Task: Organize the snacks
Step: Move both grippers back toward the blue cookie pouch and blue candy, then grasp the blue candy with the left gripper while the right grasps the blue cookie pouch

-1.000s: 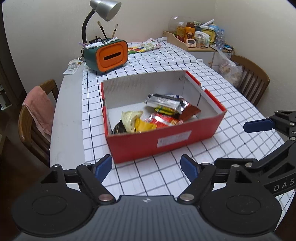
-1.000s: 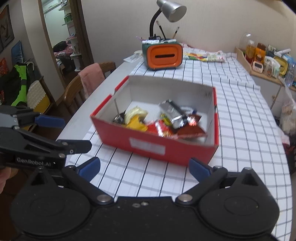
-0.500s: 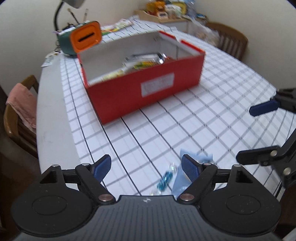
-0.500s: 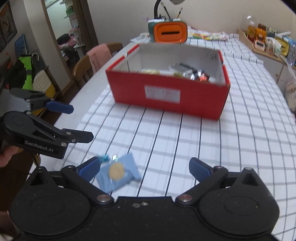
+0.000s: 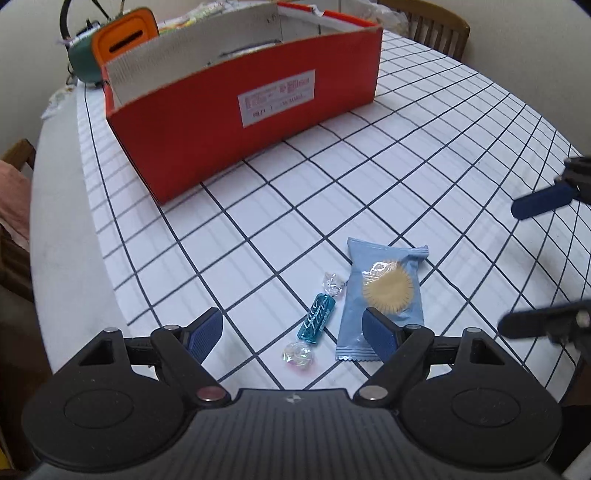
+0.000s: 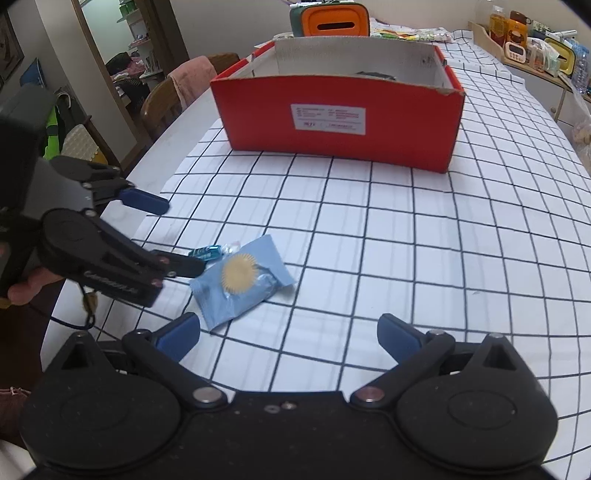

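On the checked tablecloth [image 5: 406,155], near the front edge of the table, lie two snacks side by side: a light blue packet [image 5: 382,291] with a round yellow cookie printed on it, and a small blue candy [image 5: 317,318] in a clear twisted wrapper. The candy is just beside the packet, on its left in the left wrist view; whether they touch I cannot tell.

The left gripper [image 5: 291,332] is low over these two, with its jaws wide apart and nothing between them. Its right finger [image 5: 378,334] covers the lower part of the packet in that view, and the candy sits between the two fingers.

The right wrist view shows the same packet [image 6: 242,282] from the other side, but the candy [image 6: 207,253] is only half visible there, behind the tip of the left gripper [image 6: 168,236]. This view also shows the person's hand [image 6: 26,288] holding that gripper. The right gripper [image 6: 288,338] is also wide open and holds nothing; the packet lies ahead of its left finger, not between the jaws.

The red box [image 5: 243,107] stands further back on the cloth, well apart from the two snacks. The left view shows little of its inside. In the right view something dark [image 6: 375,75] is visible inside the box [image 6: 340,118], near its far wall. Behind the box stands an orange and green container [image 6: 330,16].
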A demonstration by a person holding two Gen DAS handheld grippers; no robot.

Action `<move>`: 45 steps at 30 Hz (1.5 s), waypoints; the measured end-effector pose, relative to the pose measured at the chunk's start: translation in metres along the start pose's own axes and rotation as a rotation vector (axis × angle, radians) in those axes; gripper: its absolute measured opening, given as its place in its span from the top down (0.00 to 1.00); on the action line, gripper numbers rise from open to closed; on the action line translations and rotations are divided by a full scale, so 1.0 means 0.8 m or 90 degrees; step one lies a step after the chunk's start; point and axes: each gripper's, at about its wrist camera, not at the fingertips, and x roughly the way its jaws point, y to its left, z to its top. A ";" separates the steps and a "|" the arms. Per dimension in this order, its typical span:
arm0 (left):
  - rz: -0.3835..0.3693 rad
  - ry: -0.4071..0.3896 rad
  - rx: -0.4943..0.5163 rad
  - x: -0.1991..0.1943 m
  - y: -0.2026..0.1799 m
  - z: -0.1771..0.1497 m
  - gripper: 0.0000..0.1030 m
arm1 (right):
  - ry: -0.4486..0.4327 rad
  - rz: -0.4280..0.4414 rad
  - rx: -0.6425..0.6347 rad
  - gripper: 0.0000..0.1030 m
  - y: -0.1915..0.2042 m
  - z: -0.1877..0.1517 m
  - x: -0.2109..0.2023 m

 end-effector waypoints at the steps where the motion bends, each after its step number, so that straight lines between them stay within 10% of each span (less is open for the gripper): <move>1: -0.004 0.004 -0.001 0.003 0.000 0.001 0.31 | 0.001 0.002 0.001 0.01 0.002 -0.001 0.001; 17: -0.048 0.026 -0.025 0.015 -0.005 0.003 0.87 | 0.017 -0.001 0.007 0.04 0.007 0.000 0.019; 45: -0.006 -0.009 -0.210 -0.029 0.036 -0.041 0.88 | -0.001 -0.024 -0.123 0.26 0.044 0.030 0.088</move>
